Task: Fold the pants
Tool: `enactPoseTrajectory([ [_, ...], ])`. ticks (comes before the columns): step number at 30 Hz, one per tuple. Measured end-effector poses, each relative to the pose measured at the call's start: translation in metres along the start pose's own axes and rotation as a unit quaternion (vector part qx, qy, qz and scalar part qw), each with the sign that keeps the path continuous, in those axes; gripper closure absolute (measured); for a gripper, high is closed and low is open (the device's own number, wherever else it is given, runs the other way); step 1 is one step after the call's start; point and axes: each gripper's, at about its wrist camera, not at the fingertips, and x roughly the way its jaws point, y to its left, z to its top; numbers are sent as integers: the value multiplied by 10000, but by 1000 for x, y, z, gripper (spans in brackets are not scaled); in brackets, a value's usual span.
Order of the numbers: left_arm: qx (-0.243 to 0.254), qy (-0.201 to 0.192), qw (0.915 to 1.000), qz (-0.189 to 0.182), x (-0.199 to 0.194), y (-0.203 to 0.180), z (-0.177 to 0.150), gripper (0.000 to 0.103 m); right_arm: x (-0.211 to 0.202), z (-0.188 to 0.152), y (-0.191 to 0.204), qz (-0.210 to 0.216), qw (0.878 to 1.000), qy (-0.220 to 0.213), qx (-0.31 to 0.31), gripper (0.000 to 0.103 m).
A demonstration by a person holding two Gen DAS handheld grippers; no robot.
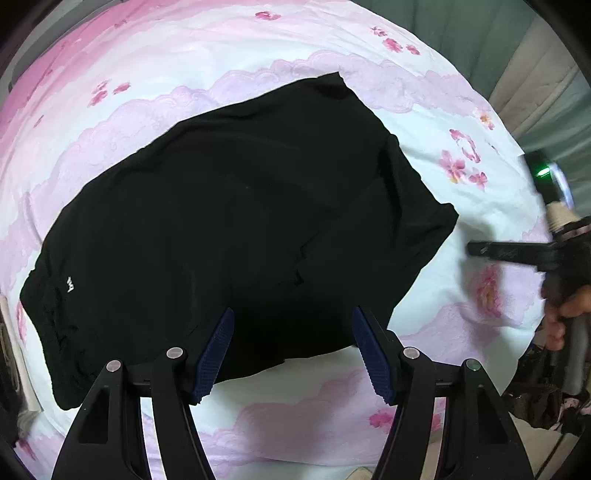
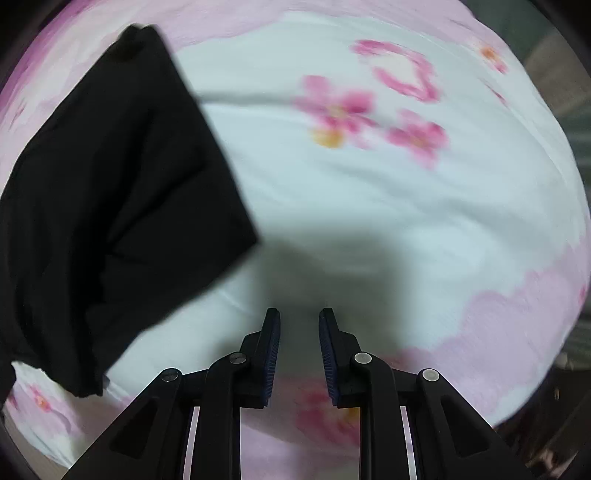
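Observation:
The black pants lie folded in a thick stack on the bed, with a small white logo near the left end. My left gripper is open and empty, held just above the stack's near edge. The right gripper shows in the left wrist view to the right of the pants, apart from them. In the right wrist view the pants fill the left side. My right gripper is open with a narrow gap, empty, over bare sheet.
The bed sheet is white and pink with flower prints; it also shows in the right wrist view. A grey-green wall or headboard stands at the back right. The bed's edge drops off at the far right.

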Motion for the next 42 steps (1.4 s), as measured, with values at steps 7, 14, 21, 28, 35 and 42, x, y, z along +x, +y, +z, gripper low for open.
enactPoseTrajectory([
  [7, -345, -142, 9992, 143, -12, 18, -3, 37, -64, 20, 22, 1187, 9869, -1092, -18, 58],
  [14, -514, -141, 9981, 294, -19, 28, -17, 37, -31, 63, 94, 1296, 9853, -886, -679, 64],
  [21, -689, -67, 9973, 245, -14, 31, -31, 37, -41, 29, 79, 1187, 9866, -968, -560, 98],
  [28, -590, 23, 9979, 247, -5, 26, -32, 37, -21, 2, 24, 774, 9952, -545, -232, 98],
  [35, -518, -1, 9984, 243, -7, 22, -28, 37, -32, -10, 0, 1414, 9878, -604, 227, 62],
  [42, -611, -70, 9972, 419, -10, 22, -17, 37, -42, 33, 46, 1667, 9806, -1016, -163, 55],
])
